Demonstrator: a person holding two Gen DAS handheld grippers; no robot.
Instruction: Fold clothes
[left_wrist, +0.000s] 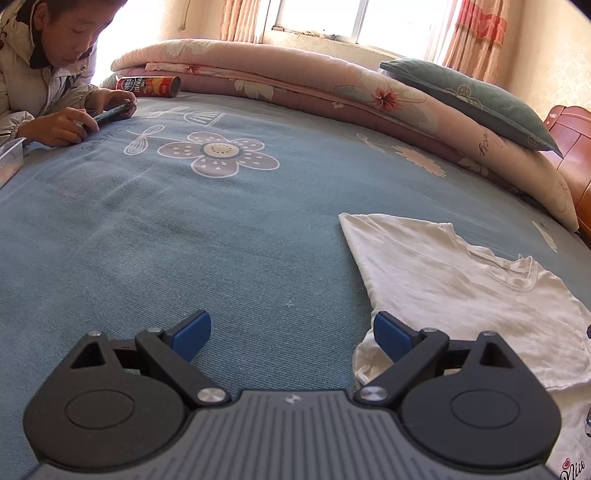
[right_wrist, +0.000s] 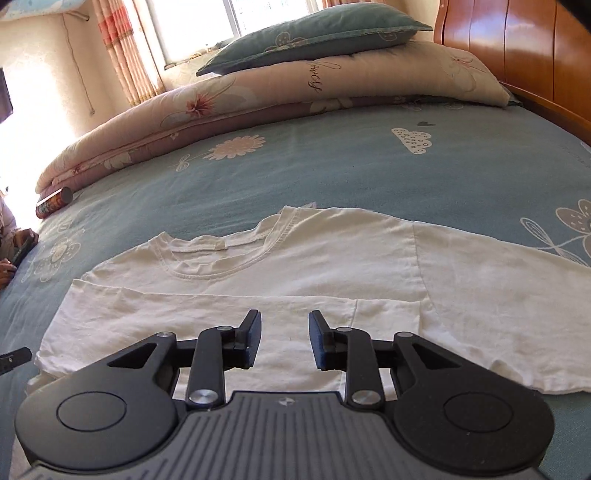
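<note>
A white T-shirt (right_wrist: 325, 266) lies flat on the blue bed sheet (right_wrist: 332, 162), collar toward the far side, with its left sleeve side folded in over the body. My right gripper (right_wrist: 285, 338) is open and empty, just above the shirt's near part. My left gripper (left_wrist: 291, 334) is open wide and empty over the sheet, at the shirt's left edge (left_wrist: 443, 273); its right finger (left_wrist: 391, 334) is over the shirt's corner. A printed motif shows at the shirt's lower right in the left wrist view.
A folded pink quilt (left_wrist: 295, 77) and a green pillow (left_wrist: 469, 103) lie along the far side. A wooden headboard (right_wrist: 524, 48) stands right. A boy (left_wrist: 44, 66) with a phone leans on the bed at far left, beside a red can (left_wrist: 151, 85) and a plastic box (left_wrist: 9, 158).
</note>
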